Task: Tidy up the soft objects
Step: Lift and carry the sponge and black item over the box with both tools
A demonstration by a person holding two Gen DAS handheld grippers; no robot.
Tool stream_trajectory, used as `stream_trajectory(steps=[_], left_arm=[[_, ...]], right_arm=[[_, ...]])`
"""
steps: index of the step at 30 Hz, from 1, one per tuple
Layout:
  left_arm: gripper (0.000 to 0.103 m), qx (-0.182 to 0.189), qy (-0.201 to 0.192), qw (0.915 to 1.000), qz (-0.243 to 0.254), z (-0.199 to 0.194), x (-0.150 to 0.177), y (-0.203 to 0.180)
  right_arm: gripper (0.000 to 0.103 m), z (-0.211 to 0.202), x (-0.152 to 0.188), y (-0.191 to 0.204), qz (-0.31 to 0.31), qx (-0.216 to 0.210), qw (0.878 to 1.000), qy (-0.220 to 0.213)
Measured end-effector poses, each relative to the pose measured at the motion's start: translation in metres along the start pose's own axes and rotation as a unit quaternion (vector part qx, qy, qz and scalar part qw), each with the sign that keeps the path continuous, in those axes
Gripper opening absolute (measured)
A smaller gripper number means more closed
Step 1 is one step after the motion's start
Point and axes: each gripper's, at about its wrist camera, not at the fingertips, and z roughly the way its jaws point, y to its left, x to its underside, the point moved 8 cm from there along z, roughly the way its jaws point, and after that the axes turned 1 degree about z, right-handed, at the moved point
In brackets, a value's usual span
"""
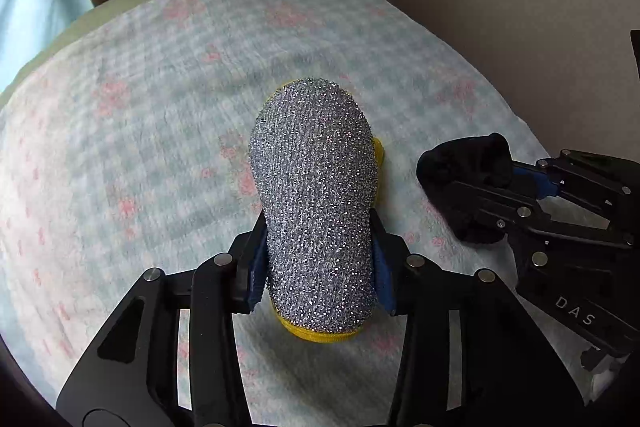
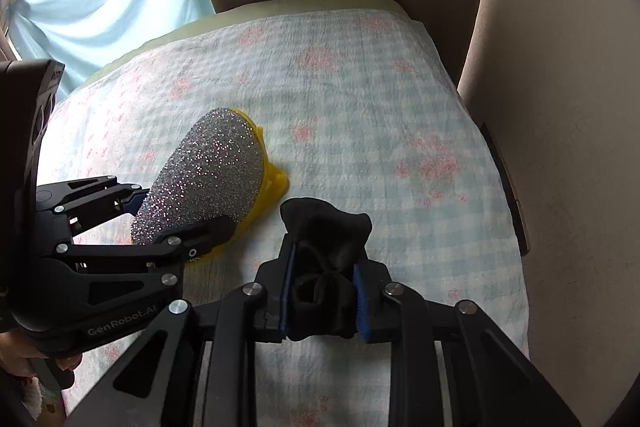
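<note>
1. Over the middle of the checked cloth [image 1: 160, 115], our left tool [image 1: 320, 267] is clamped on a glittery, silver, yellow-rimmed oval scrubber [image 1: 312, 195].
2. Toward the cloth's right edge, our right tool [image 2: 322, 291] pinches a crumpled, soft black sock [image 2: 324, 235], just beside the scrubber.

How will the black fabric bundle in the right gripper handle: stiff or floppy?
Probably floppy: the black fabric bundle bunches and creases between the right gripper pads. Likely light, since its free end flares without sagging. Seemingly unlikely to slip, being squeezed narrow.
</note>
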Motion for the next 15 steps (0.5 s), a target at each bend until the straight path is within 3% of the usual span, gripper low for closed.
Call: stream_trajectory(steps=[8, 15], left_arm=[[0.037, 0.004, -0.001, 0.9999, -0.012, -0.035, -0.005, 0.002], [0.037, -0.002, -0.025, 0.9993, -0.028, -0.110, -0.008, -0.003]], right_arm=[[0.022, -0.037, -0.008, 0.009, 0.008, 0.004, 1.000, -0.012], [0.022, -0.101, -0.024, 0.035, 0.001, -0.002, 0.999, -0.036]])
